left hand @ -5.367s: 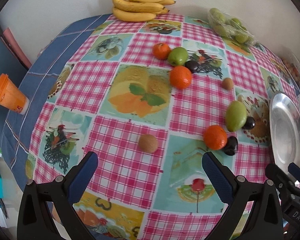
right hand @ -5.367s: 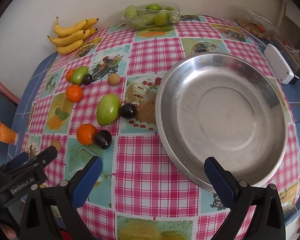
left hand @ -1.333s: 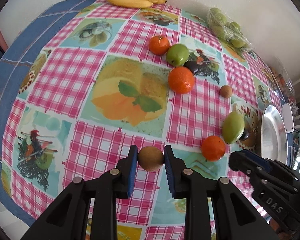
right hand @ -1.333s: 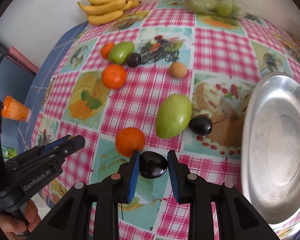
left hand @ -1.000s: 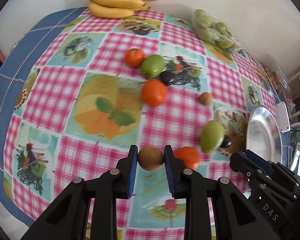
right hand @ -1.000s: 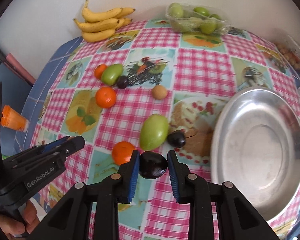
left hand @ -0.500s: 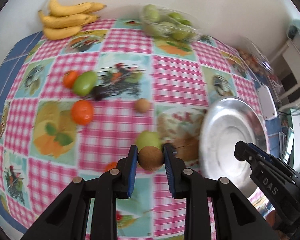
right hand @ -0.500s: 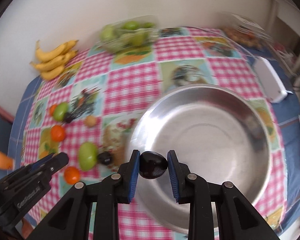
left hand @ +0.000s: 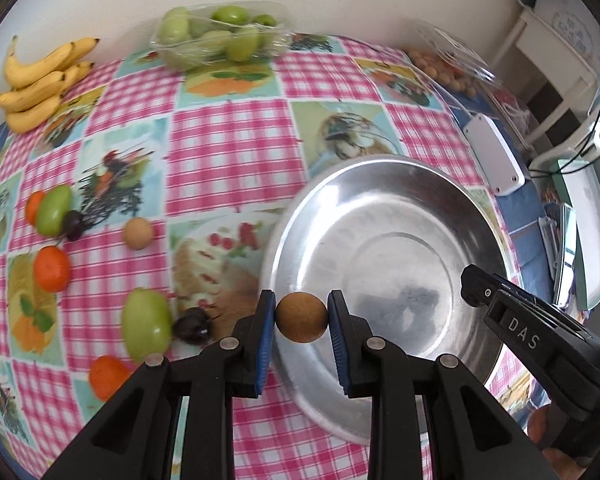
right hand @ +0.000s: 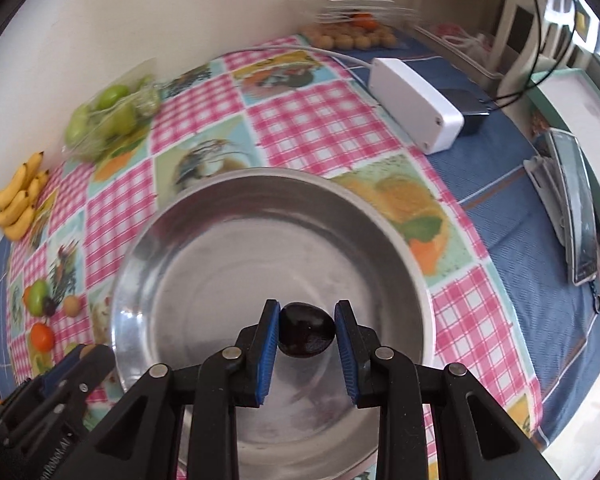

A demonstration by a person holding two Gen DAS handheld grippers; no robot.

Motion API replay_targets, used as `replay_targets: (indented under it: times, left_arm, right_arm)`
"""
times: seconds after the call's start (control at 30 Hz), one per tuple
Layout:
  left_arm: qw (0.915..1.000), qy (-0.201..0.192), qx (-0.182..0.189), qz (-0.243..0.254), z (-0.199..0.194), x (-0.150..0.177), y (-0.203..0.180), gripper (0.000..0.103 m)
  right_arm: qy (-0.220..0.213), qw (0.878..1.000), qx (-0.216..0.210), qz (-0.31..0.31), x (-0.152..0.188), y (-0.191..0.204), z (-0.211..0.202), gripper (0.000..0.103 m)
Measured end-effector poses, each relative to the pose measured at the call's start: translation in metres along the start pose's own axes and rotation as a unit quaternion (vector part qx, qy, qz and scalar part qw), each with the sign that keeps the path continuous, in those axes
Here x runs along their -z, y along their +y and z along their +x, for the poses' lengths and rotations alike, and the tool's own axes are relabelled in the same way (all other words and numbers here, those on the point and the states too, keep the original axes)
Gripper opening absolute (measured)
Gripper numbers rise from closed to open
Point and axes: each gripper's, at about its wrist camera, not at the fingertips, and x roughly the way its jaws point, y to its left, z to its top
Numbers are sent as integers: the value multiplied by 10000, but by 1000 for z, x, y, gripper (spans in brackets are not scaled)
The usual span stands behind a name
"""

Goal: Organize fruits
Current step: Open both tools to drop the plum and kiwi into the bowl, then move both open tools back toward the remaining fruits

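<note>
My left gripper (left hand: 301,317) is shut on a round brown fruit (left hand: 301,316), held above the near left rim of the empty steel bowl (left hand: 452,208). My right gripper (right hand: 307,329) is shut on a dark plum (right hand: 307,334) over the bowl's (right hand: 220,216) inside. On the checked cloth to the left lie a green mango (left hand: 146,323), a second dark plum (left hand: 192,331), oranges (left hand: 51,269) (left hand: 109,376), another green mango (left hand: 54,216) and a small brown fruit (left hand: 138,233).
Bananas (left hand: 40,84) and a wrapped tray of green fruit (left hand: 220,36) sit at the back by the wall. A white box (right hand: 414,106) with a cable, a pack of small fruits (right hand: 348,38) and a phone (right hand: 578,208) lie right of the bowl.
Both grippers have carried their fruits rightward from the loose fruits to above the steel bowl, rolling as they went. The grips stayed shut.
</note>
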Motion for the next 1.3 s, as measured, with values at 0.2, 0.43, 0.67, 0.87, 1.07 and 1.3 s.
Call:
replay_targets:
  times: [0.2,0.43,0.67,0.87,1.07,1.3]
  left_arm:
    - [9999,66,59,60,9,4,-2,28]
    - [10000,0,85,42,3,4,-1,39]
    - [9995,-112,-147,-246,-10,3,14,58]
    - [9955,-245,-544,-742,-19,4,44,75]
    - [9870,-290,-915,-1293,-19,8,76,86]
    - [9746,-552,-1411,-1647,-26,13,100,98]
  right_arm:
    - [6,9999,87,-85,3,4,0,31]
    - [-4,9999,121,-97,2,7,2,65]
    - [-13,9997,148,-205,1,10,2,68]
    - [8,9995,138,-290,2,12,3,80]
    - [25,9992,71,-385,3,16,3,92]
    - [15,9990,-160,-418,5,19,2,103]
